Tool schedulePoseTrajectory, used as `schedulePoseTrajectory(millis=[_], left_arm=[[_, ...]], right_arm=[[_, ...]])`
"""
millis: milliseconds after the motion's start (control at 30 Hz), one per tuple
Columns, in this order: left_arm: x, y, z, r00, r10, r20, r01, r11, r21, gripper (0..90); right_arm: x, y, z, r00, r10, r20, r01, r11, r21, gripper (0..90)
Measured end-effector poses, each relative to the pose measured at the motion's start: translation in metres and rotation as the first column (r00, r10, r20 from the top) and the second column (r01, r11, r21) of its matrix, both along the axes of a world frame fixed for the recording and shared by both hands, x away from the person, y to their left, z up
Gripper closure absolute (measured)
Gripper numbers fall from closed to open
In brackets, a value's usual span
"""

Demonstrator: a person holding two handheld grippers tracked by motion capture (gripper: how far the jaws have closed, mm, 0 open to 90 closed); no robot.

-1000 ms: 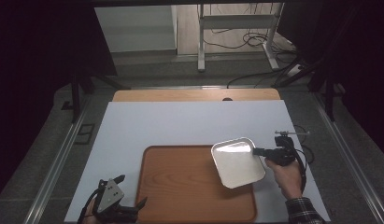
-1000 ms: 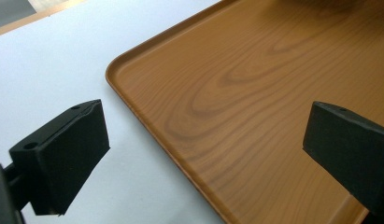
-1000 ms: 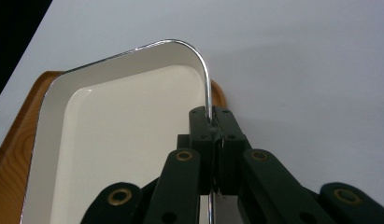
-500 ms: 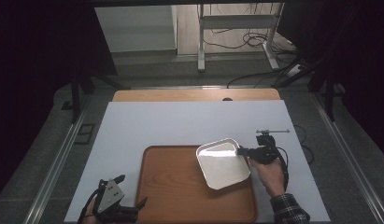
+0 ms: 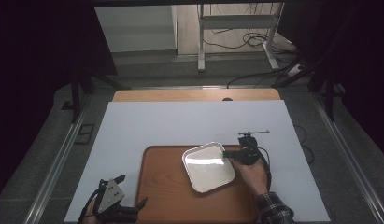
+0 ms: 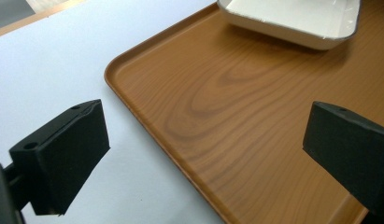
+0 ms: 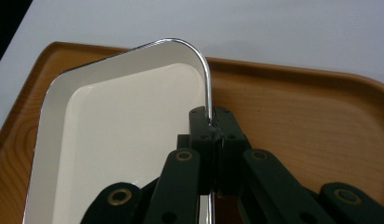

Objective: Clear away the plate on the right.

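Right gripper view: right gripper (image 7: pixel 211 122) clamped on rim of white dish (image 7: pixel 119 140), dish held over wooden tray (image 7: pixel 297 116), placement step judged in hand, next move calling for lowering flat, then release; left gripper (image 6: pixel 213 158) open, idle beside tray.

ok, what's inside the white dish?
The white dish looks empty: bare glossy bottom. The right tool is clamped on its rim and hides a strip of the inside near that edge.

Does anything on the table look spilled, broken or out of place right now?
Nothing looks spilled or damaged. The white dish sits askew over the wooden tray, but only because the right claw is shut on its rim. It is empty and clean. The left claw is open beside the tray.
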State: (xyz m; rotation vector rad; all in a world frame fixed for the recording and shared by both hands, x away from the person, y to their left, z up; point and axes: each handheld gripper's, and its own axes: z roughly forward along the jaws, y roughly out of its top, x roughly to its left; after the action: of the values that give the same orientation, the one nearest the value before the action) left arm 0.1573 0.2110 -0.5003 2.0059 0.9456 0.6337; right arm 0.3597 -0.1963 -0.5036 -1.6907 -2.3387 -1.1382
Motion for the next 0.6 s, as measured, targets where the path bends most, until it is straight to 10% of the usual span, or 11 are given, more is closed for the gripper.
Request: schedulePoseTrajectory(millis=[600], left_arm=[[-0.0002, -0.0011, -0.0003, 1.0000, -0.006, -0.001, 0.006, 0.9999, 0.010, 0.0]], right_arm=[[0.0018, 0.0045, -0.0064, 0.9996, 0.014, 0.025, -0.013, 0.9997, -0.021, 74.9]])
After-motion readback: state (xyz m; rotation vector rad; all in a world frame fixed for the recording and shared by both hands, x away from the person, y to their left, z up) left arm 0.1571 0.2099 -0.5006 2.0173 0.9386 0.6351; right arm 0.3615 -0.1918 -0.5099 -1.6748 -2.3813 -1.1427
